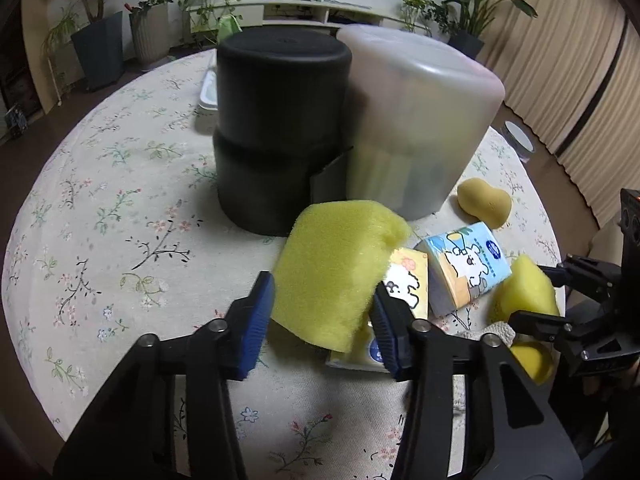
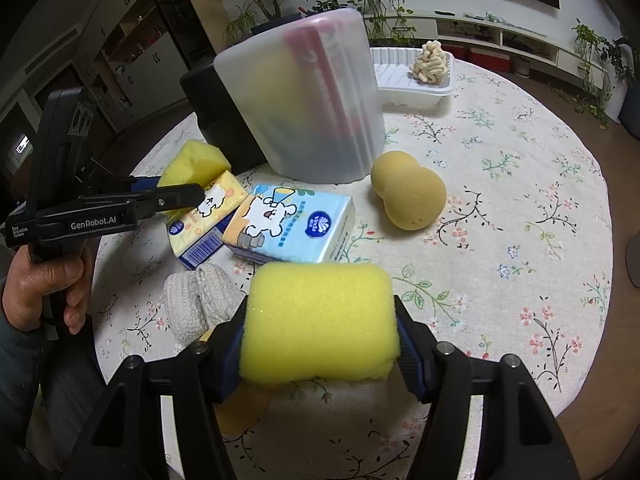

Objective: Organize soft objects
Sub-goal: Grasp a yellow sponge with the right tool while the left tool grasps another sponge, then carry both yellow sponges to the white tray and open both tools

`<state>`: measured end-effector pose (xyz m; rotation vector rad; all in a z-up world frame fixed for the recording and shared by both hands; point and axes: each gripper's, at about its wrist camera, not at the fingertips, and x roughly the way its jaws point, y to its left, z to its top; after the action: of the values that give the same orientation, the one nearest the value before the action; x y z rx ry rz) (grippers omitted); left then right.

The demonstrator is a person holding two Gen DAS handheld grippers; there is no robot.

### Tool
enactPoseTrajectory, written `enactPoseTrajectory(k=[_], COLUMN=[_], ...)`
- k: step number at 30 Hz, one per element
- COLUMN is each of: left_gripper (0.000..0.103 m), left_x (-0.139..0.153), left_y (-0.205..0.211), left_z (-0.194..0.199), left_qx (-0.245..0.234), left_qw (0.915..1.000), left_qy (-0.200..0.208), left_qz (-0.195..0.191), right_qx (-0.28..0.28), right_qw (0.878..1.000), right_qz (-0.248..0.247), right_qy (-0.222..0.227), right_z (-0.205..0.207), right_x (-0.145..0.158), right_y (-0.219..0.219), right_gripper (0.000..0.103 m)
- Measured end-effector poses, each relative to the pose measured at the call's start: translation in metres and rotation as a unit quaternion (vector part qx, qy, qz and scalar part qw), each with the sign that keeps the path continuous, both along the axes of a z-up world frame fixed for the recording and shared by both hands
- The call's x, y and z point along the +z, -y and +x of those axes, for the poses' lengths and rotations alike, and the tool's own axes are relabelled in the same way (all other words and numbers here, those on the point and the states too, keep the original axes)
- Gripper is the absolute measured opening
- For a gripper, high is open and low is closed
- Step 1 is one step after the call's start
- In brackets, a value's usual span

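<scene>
My left gripper is shut on a yellow sponge and holds it just above the table, in front of the black bin. My right gripper is shut on a second yellow sponge, near the front edge. Between them lie a yellow tissue pack and a blue tissue pack. A tan peanut-shaped sponge lies beside the translucent bin. A knitted white cloth sits left of my right gripper.
A white tray with a cream knotted scrubber stands at the back of the round floral table. Another yellow round item lies under the right gripper. Plants and a low shelf stand beyond.
</scene>
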<state>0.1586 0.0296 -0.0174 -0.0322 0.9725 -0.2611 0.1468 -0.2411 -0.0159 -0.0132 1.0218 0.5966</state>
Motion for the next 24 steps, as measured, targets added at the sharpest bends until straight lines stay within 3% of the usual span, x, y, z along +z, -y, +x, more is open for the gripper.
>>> enactPoseTrajectory(k=[6, 13, 24], left_gripper=[0.028, 0.027, 0.027], left_x=[0.01, 0.02, 0.02], left_y=[-0.002, -0.016, -0.057], left_z=[-0.016, -0.039, -0.068], left_qx=[0.019, 0.046, 0.086], left_qw=[0.9993, 0.9973, 0.9931], left_qy=[0.031, 0.047, 0.026], left_qz=[-0.006, -0.034, -0.075], right_qx=[-0.003, -0.006, -0.026], right_qw=[1.0, 1.0, 0.999], right_qz=[0.001, 0.013, 0.015], right_qy=[0.009, 0.014, 0.026], right_z=[-0.001, -0.003, -0.01], right_x=[0.003, 0.008, 0.031], right_y=[0.001, 0.005, 0.029], right_gripper=[0.064, 0.062, 0.061])
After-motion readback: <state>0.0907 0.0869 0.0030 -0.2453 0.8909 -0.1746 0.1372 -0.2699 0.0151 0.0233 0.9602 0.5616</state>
